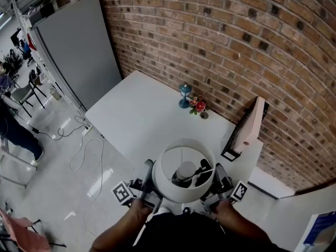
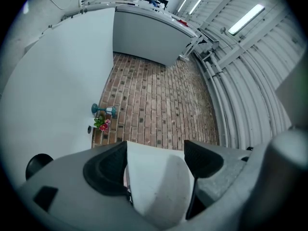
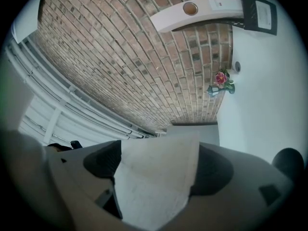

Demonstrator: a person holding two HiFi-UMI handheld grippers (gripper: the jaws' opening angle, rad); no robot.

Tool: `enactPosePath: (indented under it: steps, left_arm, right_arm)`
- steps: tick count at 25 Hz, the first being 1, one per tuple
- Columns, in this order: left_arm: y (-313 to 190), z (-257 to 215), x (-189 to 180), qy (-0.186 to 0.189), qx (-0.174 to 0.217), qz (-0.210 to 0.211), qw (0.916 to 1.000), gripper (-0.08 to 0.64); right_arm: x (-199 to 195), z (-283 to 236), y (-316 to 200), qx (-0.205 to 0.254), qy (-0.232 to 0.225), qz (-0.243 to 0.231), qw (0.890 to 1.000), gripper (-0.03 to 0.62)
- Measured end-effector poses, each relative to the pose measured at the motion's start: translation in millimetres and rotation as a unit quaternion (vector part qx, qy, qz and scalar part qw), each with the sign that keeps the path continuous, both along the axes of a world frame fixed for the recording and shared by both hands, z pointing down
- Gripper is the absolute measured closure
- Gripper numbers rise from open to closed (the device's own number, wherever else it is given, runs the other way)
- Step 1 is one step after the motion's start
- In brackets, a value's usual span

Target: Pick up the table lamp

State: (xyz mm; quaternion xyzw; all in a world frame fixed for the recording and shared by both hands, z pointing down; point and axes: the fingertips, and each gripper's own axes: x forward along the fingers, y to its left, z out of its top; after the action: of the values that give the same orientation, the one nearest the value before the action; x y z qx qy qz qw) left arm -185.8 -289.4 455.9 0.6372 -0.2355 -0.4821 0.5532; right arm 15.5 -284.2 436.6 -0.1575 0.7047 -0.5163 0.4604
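Observation:
The table lamp's white drum shade [image 1: 185, 194] hangs just in front of my body, over the near edge of the white table [image 1: 137, 114]. Looking down into it I see its wire frame and dark socket [image 1: 185, 177]; the base is hidden below. My left gripper [image 1: 149, 181] presses the shade's left side and my right gripper [image 1: 220, 180] its right side. In the left gripper view the shade wall [image 2: 156, 189] fills the gap of the left gripper [image 2: 155, 159]. The right gripper view shows the shade [image 3: 155, 182] clamped in the right gripper [image 3: 159, 161].
A small teal lantern [image 1: 184, 94] and a little pot of red flowers [image 1: 198, 105] stand at the table's far edge by the brick wall [image 1: 236, 41]. A white panel with a black frame [image 1: 250, 124] leans on the wall at right. Cables [image 1: 86, 146] lie on the floor at left.

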Motion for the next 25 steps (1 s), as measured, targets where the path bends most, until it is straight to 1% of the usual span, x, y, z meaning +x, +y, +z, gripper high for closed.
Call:
enactPosePath:
  steps: [25]
  left_arm:
    - [-5.9, -5.5, 0.3, 0.006, 0.007, 0.0, 1.0, 0.192]
  right_arm:
    - [0.7, -5.1, -3.7, 0.007, -0.001, 0.0, 1.0, 0.155]
